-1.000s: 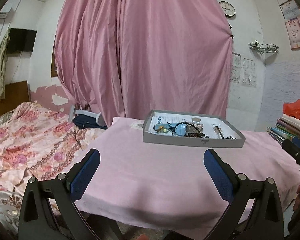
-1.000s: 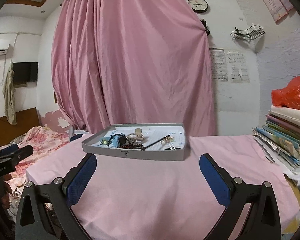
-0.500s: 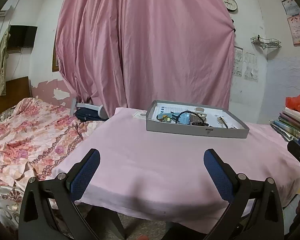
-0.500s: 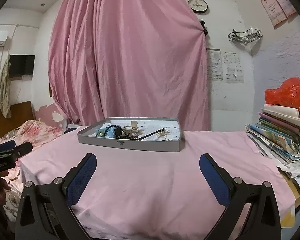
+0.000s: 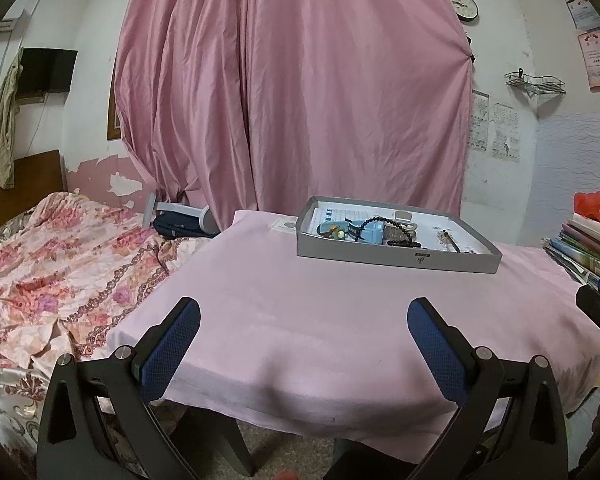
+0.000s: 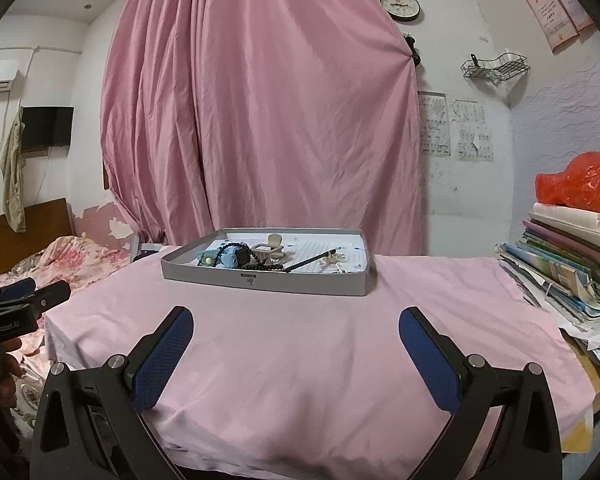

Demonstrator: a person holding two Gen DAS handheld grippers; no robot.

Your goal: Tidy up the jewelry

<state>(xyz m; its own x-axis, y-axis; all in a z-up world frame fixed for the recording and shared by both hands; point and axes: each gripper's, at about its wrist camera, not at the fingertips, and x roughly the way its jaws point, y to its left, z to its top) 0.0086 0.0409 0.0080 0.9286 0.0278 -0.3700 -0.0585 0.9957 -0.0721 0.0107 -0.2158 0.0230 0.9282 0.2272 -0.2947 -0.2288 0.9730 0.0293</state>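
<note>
1. A shallow grey rectangular tray (image 6: 266, 281) sits on the pink-clothed desk (image 6: 300, 360), in the middle of the right wrist view and right of centre in the left wrist view (image 5: 396, 258); lined white paper covers its floor.
2. Heaped at the tray's left end are a light-blue watch with a dark face (image 6: 233, 257), a string of dark round beads (image 6: 265, 266) looped around it, and a small pale wooden piece (image 6: 271, 247) just behind.
3. A thin dark stick (image 6: 311, 260) lies slantwise across the tray's middle, with small pale trinkets (image 6: 334, 258) near its far tip; these are too small to identify.
4. The left gripper (image 5: 303, 322) hangs over the desk's near edge with its blue-padded jaws spread wide and nothing between them.
5. The right gripper (image 6: 296, 330) is likewise spread and empty, well short of the tray.
6. A stack of books and papers (image 6: 560, 256) topped by an orange plastic bag (image 6: 580, 180) fills the right edge; a floral bedspread (image 5: 52, 252) lies at the left, and a pink curtain (image 6: 260, 100) hangs behind.
7. Bare cloth lies between both grippers and the tray.
</note>
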